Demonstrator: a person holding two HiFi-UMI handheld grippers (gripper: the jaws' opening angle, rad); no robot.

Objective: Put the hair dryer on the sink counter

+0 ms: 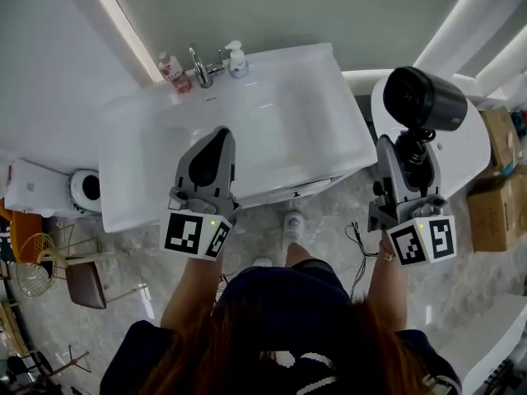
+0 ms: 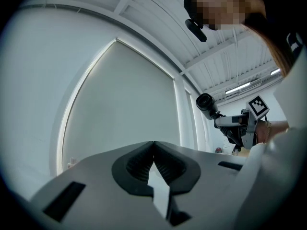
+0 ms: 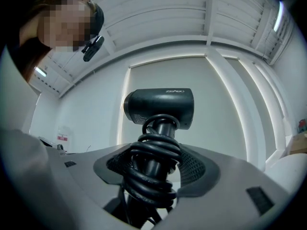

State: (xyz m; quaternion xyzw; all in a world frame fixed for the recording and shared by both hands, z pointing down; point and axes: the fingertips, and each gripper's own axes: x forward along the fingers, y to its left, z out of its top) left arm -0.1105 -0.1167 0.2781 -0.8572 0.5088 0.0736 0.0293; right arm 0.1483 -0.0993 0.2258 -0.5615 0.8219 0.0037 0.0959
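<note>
A black hair dryer (image 1: 424, 97) stands upright with its cord wound round the handle, and my right gripper (image 1: 409, 153) is shut on that handle. In the right gripper view the hair dryer (image 3: 160, 107) rises from between the jaws, and the coiled cord (image 3: 152, 169) fills the gap. It hangs to the right of the white sink counter (image 1: 309, 118), over a white rounded fixture. My left gripper (image 1: 219, 133) is shut and empty, pointing up over the counter's front part. In the left gripper view the left gripper (image 2: 154, 143) has its jaws closed together, and the hair dryer (image 2: 206, 103) shows far right.
A faucet (image 1: 200, 67), a white pump bottle (image 1: 237, 58) and a pink bottle (image 1: 171, 71) stand at the counter's back edge. Cardboard boxes (image 1: 496, 196) lie at the right. A stool (image 1: 84, 282) and a wire basket (image 1: 33, 262) are on the marble floor at the left.
</note>
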